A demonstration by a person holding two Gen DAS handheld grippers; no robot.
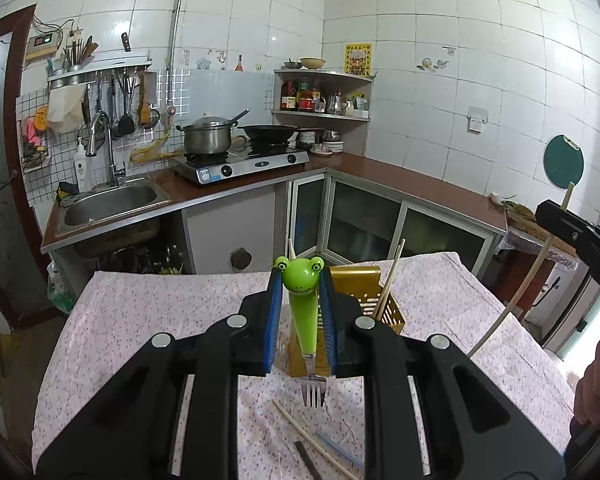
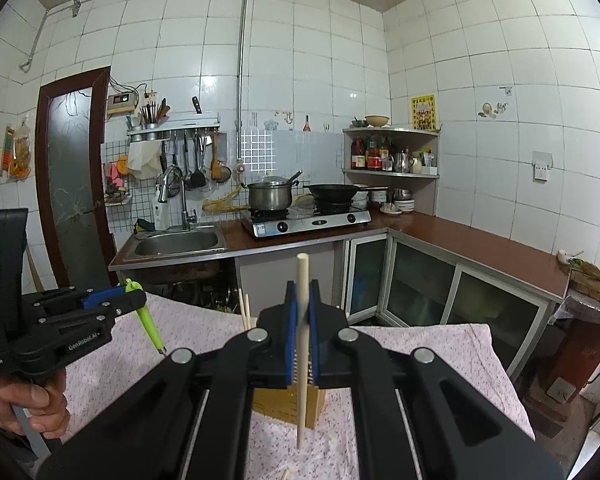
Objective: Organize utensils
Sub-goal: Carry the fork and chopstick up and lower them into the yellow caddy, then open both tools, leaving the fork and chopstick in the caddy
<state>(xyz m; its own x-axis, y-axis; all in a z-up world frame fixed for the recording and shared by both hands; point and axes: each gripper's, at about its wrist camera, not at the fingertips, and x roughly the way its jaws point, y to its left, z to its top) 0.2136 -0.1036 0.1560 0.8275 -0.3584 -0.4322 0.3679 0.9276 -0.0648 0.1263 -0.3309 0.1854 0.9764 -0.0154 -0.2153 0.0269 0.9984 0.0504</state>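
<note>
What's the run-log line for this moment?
left tongs: shut on frog fork | right tongs: shut on chopstick | yellow holder: chopsticks inside

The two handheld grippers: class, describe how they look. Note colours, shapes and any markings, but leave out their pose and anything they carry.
Both the left gripper and the right gripper are matte black plastic with angular linkage arms, long slots cut in them, and round silver pivot pins. The jaws carry flat blue pads. In the right wrist view, the left gripper's body bears white lettering and a tall black upright part. No sleeve or cable is visible.
</note>
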